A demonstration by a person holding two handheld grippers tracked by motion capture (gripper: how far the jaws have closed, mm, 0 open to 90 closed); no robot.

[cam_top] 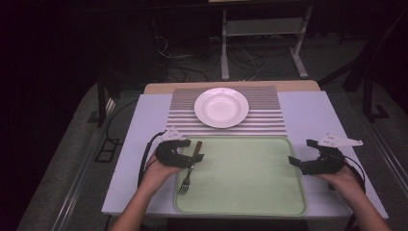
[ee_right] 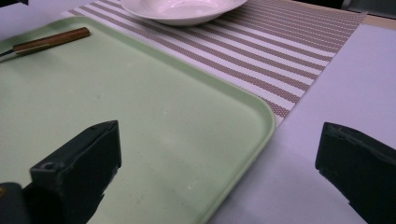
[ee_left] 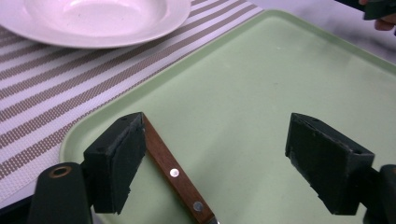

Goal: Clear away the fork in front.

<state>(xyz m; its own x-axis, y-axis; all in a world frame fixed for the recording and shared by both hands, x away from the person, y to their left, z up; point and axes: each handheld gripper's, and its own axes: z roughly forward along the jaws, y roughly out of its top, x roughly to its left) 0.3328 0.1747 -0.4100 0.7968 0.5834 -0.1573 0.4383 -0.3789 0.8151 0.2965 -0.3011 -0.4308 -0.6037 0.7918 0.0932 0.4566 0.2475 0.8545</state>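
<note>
A fork with a wooden handle (cam_top: pixel 185 179) lies on the left part of a pale green tray (cam_top: pixel 250 175), tines toward the person. My left gripper (cam_top: pixel 191 150) hovers over the handle, open. In the left gripper view the handle (ee_left: pixel 175 175) lies beside the left jaw, untouched, and the gripper (ee_left: pixel 217 140) has bare tray (ee_left: pixel 261 84) between its jaws. My right gripper (cam_top: pixel 302 151) stands open at the tray's right edge. In the right gripper view it (ee_right: pixel 219 135) straddles the tray's rim (ee_right: pixel 261 116), and the fork handle (ee_right: pixel 51 39) lies far off.
A white deep plate (cam_top: pixel 221 107) sits on a striped placemat (cam_top: pixel 264 122) beyond the tray, on a white table (cam_top: pixel 308 115). The plate (ee_left: pixel 93 18) is close ahead of the left gripper. Cables and a metal stand are on the floor behind the table.
</note>
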